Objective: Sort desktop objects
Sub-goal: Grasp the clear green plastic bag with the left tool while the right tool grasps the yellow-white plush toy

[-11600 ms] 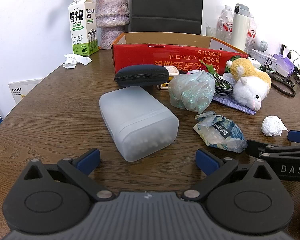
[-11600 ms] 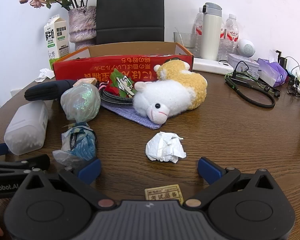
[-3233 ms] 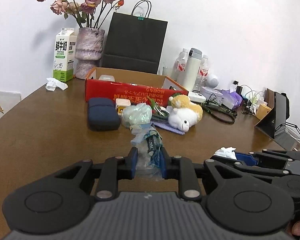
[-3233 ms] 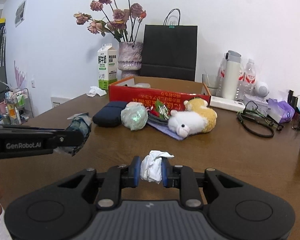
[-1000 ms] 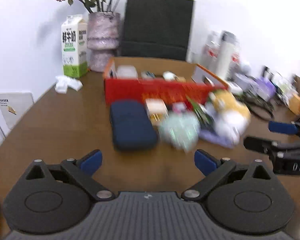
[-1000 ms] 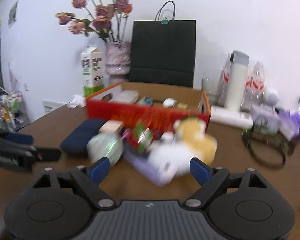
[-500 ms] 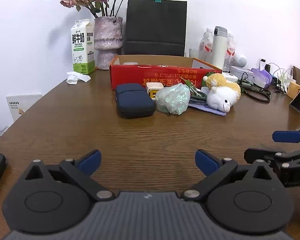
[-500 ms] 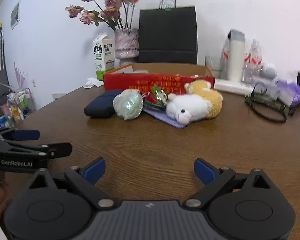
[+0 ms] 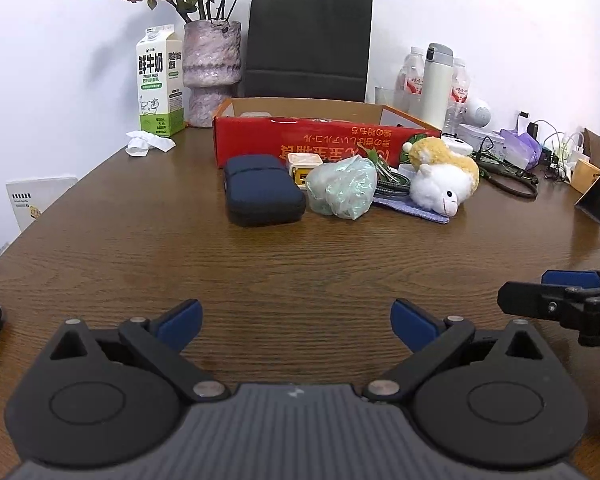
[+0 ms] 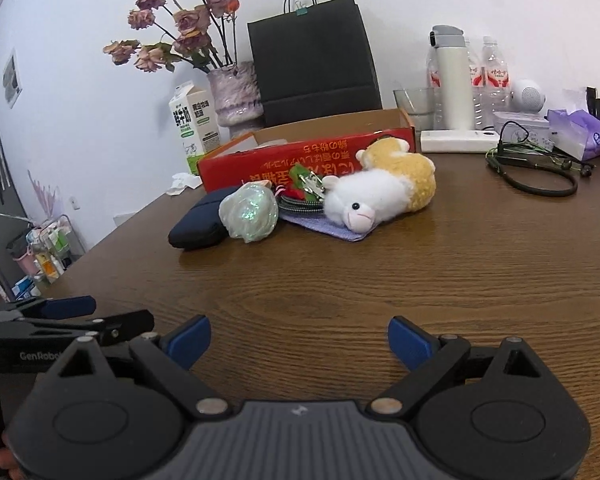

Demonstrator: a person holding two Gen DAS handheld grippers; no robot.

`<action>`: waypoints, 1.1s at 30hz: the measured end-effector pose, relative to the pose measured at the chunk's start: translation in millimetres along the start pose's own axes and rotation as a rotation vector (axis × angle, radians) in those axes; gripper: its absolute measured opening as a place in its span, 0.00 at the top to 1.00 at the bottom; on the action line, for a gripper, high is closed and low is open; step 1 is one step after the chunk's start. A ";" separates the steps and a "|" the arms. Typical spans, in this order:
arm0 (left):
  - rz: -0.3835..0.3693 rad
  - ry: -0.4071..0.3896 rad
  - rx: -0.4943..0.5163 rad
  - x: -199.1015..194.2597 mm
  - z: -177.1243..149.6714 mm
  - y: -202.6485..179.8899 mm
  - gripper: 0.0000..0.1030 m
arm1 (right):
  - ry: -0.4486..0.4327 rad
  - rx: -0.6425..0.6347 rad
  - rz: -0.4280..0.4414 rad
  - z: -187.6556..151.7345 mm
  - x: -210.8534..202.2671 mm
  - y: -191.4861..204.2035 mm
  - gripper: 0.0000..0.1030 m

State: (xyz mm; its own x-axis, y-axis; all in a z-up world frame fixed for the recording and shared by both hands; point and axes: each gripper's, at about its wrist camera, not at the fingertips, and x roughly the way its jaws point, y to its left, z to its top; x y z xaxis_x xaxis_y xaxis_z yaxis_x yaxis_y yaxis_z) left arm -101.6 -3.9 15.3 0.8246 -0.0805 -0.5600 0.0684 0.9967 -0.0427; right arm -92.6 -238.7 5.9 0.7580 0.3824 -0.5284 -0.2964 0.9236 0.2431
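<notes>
Near the counter (image 9: 300,264) edge, both grippers, left (image 9: 296,320) and right (image 10: 299,340), are held with jaws wide and empty; the case (image 9: 262,188) is best approached squarely.

Red box (image 9: 324,145), navy case (image 9: 262,188), white-and-yellow plush (image 9: 444,176), seemingly iridescent bag (image 10: 250,212).

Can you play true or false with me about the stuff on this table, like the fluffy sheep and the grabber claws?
1. The plush sheep lies in front of the red box. True.
2. The left gripper is squeezing the sheep. False: it is open, with nothing between its fingers.
3. The dark blue case sits inside the red box. False: it lies on the table in front of the box.
4. The right gripper is open and holds nothing. True.
5. The milk carton stands upright beside the vase. True.
</notes>
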 end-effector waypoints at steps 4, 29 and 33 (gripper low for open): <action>-0.018 -0.015 0.002 -2.5 -0.8 0.5 0.00 | 0.000 0.021 0.000 0.2 0.0 -2.8 0.07; -0.079 -0.072 0.134 39.7 65.2 -28.7 0.00 | -0.079 -0.113 -0.145 66.4 27.1 -23.2 0.08; -0.086 -0.042 0.156 90.7 93.9 -41.0 0.13 | -0.059 -0.175 -0.175 119.9 78.6 -38.5 0.16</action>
State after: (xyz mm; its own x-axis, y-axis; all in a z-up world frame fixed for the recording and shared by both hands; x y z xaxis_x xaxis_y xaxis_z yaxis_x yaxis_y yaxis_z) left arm 23.1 -52.3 44.0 0.8342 -0.1689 -0.5250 0.2233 0.9739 0.0414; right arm 48.0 -247.5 52.5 0.8377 0.2185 -0.5005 -0.2497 0.9683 0.0048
